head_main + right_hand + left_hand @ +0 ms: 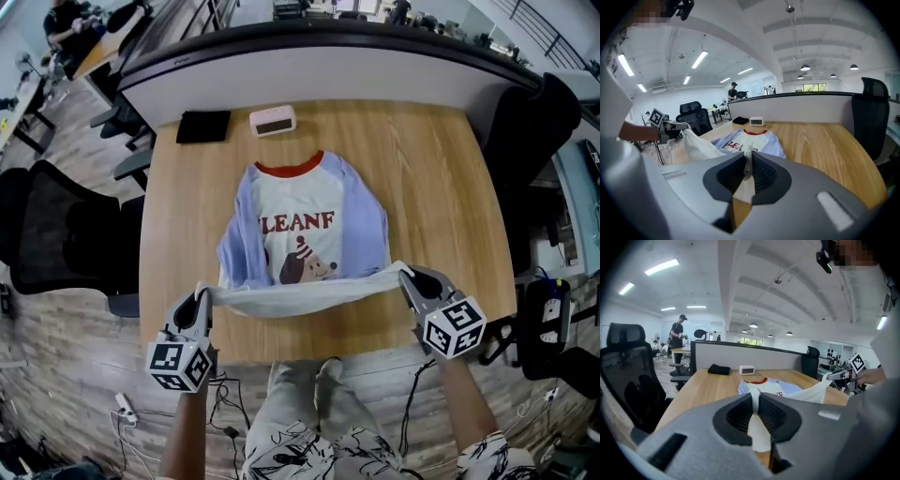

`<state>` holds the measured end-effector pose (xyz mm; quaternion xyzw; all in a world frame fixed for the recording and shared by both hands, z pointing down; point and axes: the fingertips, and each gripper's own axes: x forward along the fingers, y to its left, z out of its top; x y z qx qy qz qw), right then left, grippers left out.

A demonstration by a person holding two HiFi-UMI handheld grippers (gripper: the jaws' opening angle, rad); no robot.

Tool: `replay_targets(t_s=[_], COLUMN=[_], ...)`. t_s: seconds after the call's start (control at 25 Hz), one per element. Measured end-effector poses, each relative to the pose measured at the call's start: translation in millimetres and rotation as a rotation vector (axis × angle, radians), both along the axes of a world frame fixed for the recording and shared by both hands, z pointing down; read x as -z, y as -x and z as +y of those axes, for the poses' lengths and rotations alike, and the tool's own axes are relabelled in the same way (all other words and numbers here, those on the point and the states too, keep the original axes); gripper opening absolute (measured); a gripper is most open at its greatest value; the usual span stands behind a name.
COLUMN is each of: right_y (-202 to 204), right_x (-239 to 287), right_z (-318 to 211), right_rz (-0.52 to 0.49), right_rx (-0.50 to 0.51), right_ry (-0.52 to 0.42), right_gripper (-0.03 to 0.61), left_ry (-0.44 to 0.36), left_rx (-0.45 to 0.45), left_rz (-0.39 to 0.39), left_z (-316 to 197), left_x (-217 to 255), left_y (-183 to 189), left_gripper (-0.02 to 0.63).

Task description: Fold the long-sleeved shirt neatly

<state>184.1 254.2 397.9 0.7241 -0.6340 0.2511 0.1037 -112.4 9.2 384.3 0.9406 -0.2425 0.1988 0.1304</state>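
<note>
A long-sleeved shirt [305, 230] lies on the wooden table [431, 178], white front with red lettering and a dog print, lilac sleeves folded in, red collar at the far end. Its bottom hem [309, 292] is lifted off the table and stretched between my two grippers near the front edge. My left gripper [200, 298] is shut on the hem's left corner [754, 401]. My right gripper [407, 277] is shut on the right corner [748, 161]. In each gripper view white cloth is pinched between the pads and the shirt [771, 386] [747, 143] lies beyond.
A black pouch [203, 127] and a small white clock [273, 120] sit at the table's far edge, before a partition wall [328, 56]. Black office chairs stand at the left [56, 234] and right [530, 122]. A person's legs [309, 412] and floor cables are below the front edge.
</note>
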Motion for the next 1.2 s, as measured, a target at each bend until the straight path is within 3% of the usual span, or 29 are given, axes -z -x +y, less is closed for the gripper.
replay_targets(t_s=[0.32,0.56,0.76,1.04,1.08,1.16,1.2], right_y=[-133,-199,-229,-244,-245,-247,-249], right_x=[-20,-39,-77,-131,-137,-144,-146], right_z=[-152,-229,-264,-278,-281,-285,-286], right_rz=[-0.013,-0.037,-0.119,-0.095,-0.095,-0.088,-0.084], right_rx=[0.013,0.001,-0.070,-0.106,-0.109,-0.120,-0.124], right_ry=[0.100,0.186,0.251,0.360,0.362,0.366,0.369], right_gripper=[0.031,0.031,0.031,0.035,0.040,0.080,0.099], left_ry=[0.019,0.079,0.182,0.251,0.253,0.261,0.265], left_rx=[-0.039,-0.015,0.019,-0.031,-0.039,-0.049,-0.054], left_rz=[-0.011,-0.045,-0.106,-0.225,-0.231,-0.230,-0.222], left_z=[-154,-239,-282,-301,-303,-307,-308], left_x=[-14,-41,-84,-143,-148,-155,-156], left_y=[-126,-191,-221,-239,-239,-238,-238], left_gripper=[0.029,0.029,0.029,0.038,0.050,0.169,0.185])
